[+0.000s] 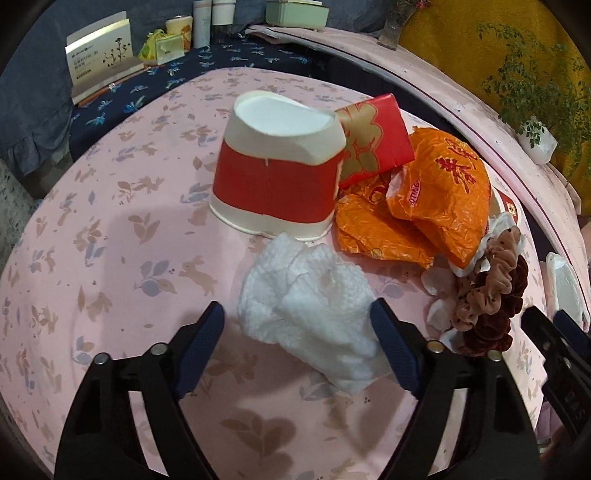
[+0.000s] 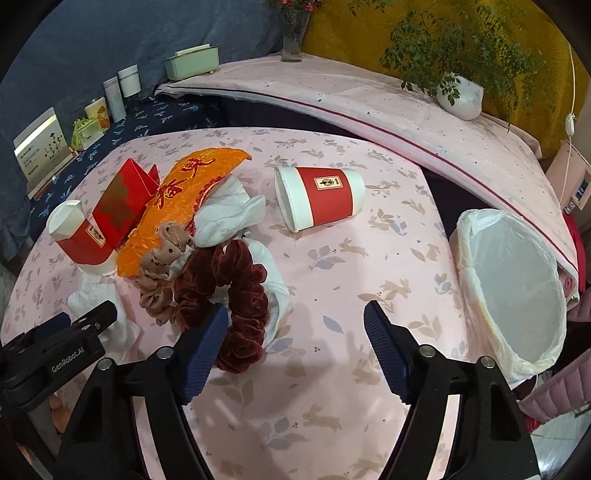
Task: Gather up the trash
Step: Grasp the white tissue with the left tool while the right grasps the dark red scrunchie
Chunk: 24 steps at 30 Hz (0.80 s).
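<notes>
Left wrist view: the left gripper spreads wide around a crumpled white tissue on the pink tablecloth; an upturned red-banded cup stands just behind. Right wrist view: the right gripper gapes empty beside 2 scrunchies; a lined bin sits right.

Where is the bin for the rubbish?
The bin, lined with a white bag, shows only in the right wrist view, at the table's right edge, just right of the open right gripper and past the tipped-over red cup.

Pink rabbit-print tablecloth, blue curtain behind, mustard wall.
</notes>
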{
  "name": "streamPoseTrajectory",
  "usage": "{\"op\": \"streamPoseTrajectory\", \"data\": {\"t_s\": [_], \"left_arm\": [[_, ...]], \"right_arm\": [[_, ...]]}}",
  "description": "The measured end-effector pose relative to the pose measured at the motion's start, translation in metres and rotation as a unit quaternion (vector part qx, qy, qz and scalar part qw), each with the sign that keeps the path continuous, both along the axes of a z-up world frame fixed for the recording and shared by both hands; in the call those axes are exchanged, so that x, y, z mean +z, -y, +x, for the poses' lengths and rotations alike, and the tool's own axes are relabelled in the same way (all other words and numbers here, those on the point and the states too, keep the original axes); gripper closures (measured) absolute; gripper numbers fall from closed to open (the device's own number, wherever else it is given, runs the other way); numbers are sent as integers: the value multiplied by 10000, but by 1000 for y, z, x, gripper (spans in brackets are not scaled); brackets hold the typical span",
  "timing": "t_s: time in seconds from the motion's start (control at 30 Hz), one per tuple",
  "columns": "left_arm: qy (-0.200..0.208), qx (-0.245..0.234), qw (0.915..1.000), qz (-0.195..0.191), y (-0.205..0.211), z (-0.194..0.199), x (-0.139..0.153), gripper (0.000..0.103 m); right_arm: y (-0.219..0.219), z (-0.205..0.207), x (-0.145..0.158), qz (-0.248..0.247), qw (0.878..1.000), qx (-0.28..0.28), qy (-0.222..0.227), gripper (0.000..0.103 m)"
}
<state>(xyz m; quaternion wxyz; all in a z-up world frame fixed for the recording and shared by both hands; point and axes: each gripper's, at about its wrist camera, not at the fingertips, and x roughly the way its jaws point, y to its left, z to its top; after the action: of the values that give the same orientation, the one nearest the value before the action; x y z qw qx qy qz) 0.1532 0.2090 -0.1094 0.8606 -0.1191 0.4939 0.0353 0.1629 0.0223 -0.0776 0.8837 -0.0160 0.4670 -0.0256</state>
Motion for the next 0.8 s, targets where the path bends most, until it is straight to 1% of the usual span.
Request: {"op": "streamPoseTrajectory", "data": {"t_s": [0.03,0.1,0.13,0.17,0.2,0.23,0.3,0.37,0.4,0.57,0.8], "left_arm": [[-17,-25,10000,-36,1,0,-1,33],[-28,-87,9999,-93,3,0,-2,43],[-24,-111,9999,-111,4,0,-2,44],[-20,-129,9998,-121,5,0,-1,50],[-26,-158,9998,-150,5,1,-1,59],[-38,-181,9997,-174,6,1,-2,62],[-46,-230,9996,-184,8,1,-2,76],[-47,-295,9994,-171,11,0,-1,85],[-27,-302,9994,-138,12,-1,0,88],[69,-355,9992,-165,17,-10,13,90],[417,-622,9970,-190,39,-30,52,90]], "right_arm": [[-2,2,-2,39,10000,19,-18,40],[-7,7,-7,104,9999,75,-59,45],[-9,9,-9,135,9998,119,-68,46],[-12,10,-12,151,9997,162,-81,50],[-15,12,-15,149,9996,198,-106,55],[-16,14,-17,152,9995,227,-136,59],[-18,17,-23,211,9992,262,-231,75],[-15,17,-24,289,9989,256,-252,84],[-14,16,-23,348,9988,259,-233,86],[-5,3,-4,441,9987,259,-32,88],[14,-19,36,442,9981,174,384,88]]}}
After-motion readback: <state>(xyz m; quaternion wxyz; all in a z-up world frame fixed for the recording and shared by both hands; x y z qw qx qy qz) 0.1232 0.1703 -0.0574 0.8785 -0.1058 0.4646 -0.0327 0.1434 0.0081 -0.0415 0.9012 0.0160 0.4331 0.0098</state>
